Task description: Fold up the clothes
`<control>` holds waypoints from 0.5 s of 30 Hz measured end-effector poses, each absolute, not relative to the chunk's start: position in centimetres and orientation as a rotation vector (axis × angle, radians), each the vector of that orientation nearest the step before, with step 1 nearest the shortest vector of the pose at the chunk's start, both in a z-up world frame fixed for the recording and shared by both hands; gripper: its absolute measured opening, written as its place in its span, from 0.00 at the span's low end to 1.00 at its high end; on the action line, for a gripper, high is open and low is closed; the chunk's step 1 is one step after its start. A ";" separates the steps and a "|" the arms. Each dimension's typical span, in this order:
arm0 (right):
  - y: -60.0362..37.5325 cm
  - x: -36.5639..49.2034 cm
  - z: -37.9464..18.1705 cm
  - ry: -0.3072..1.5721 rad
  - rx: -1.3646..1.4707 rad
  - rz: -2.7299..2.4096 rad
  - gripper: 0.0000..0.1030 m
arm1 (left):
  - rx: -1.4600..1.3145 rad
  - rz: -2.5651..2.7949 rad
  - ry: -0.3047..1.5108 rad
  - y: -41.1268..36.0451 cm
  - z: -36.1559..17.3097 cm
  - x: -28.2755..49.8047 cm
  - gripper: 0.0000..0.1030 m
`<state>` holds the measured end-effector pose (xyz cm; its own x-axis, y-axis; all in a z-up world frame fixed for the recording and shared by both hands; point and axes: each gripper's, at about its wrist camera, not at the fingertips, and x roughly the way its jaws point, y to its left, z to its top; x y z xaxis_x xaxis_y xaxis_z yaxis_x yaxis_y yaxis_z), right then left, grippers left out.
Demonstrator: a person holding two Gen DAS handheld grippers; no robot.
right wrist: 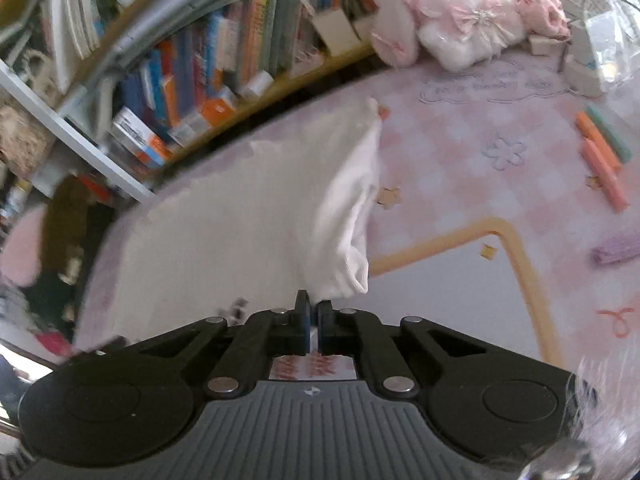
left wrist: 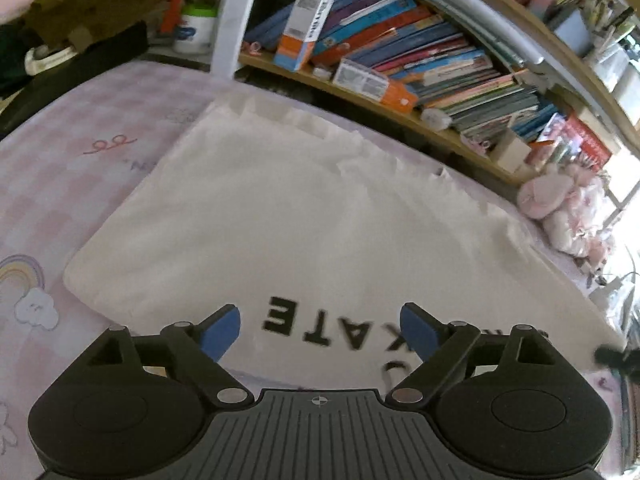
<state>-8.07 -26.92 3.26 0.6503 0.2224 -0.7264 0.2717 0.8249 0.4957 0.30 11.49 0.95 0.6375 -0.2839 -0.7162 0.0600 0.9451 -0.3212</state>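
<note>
Right claw pinching white tee, left claw free over it.
Left claw (left wrist: 320, 330) wide open, holding nothing, above white cotton T-shirt with black lettering (left wrist: 304, 216) spread on pink checked bench mat (left wrist: 60, 184). Right claw (right wrist: 313, 314) fully closed on a bunched edge of the shirt (right wrist: 340, 240); best carry it across low and even, keep 1 straight crease.

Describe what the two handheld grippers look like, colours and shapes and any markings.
Both look alike: the left gripper and right gripper have a grey ribbed body with a small crosshair mark, two round black housings, black linkage arms with silver pivot pins, and blue pads on the fingers. The right one shows a red-and-white label behind its fingers. No cables or sleeves show.
</note>
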 end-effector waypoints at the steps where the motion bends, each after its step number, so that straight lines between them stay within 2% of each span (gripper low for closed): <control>1: -27.2 -7.8 2.0 0.925 0.623 -0.053 0.03 | -0.277 -0.192 0.866 11.4 1.0 0.3 0.87; 7: -27.2 -7.7 -0.6 1.024 0.537 -0.056 0.06 | -0.246 -0.191 0.879 10.8 1.7 -0.2 0.87; 8: -27.2 -7.6 -0.6 1.034 0.512 -0.060 0.09 | -0.235 -0.188 0.884 10.6 1.7 -0.4 0.87; 10: -26.8 -7.6 0.0 1.021 0.429 -0.077 0.25 | -0.222 -0.170 0.885 10.5 1.7 -0.8 0.87; 12: -26.1 -8.1 1.2 0.958 0.323 -0.074 0.28 | -0.225 -0.149 0.884 10.7 1.7 -1.1 0.87; 15: -23.5 -7.8 2.8 0.843 0.130 -0.027 0.44 | -0.232 -0.118 0.889 11.1 1.8 -1.3 0.87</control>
<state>-7.76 -23.50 2.80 0.6652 0.0275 -0.7461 0.0758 0.9917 0.1041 -1.31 11.06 1.84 0.6262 -0.1978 -0.7542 0.0056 0.9684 -0.2493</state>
